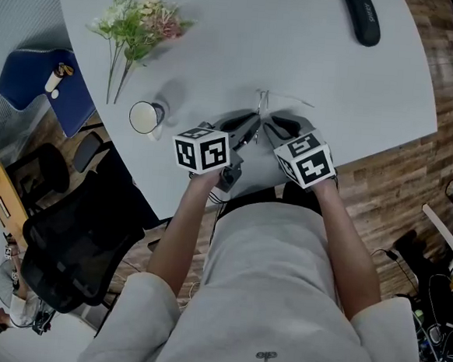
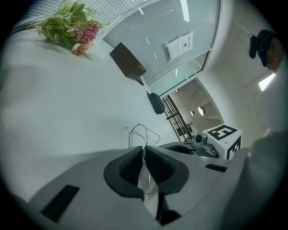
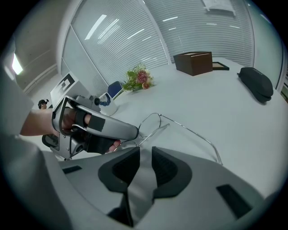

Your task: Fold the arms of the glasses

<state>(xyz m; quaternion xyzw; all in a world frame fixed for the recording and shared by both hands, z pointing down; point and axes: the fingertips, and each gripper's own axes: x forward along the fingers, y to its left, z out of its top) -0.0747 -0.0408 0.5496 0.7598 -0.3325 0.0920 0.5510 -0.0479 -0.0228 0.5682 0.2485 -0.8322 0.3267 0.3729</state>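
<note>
I see the white table (image 1: 358,93) carrying everything. The flower bunch (image 1: 137,22) lies behind the mug (image 1: 145,118). The black case (image 1: 362,17) lies well to the mug's right, at the rear. The left gripper (image 2: 145,155), right of the mug, is clamped on the wire-rimmed glasses (image 1: 262,101). The right gripper (image 3: 145,155), further right, stands partly open with nothing between its 2 jaws.

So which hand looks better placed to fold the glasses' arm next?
Probably the right. The left hand-held gripper is shut on the glasses at the frame, steadying them. The right hand-held gripper has its jaws apart and empty, and the unfolded arm lies close in front of it.
</note>
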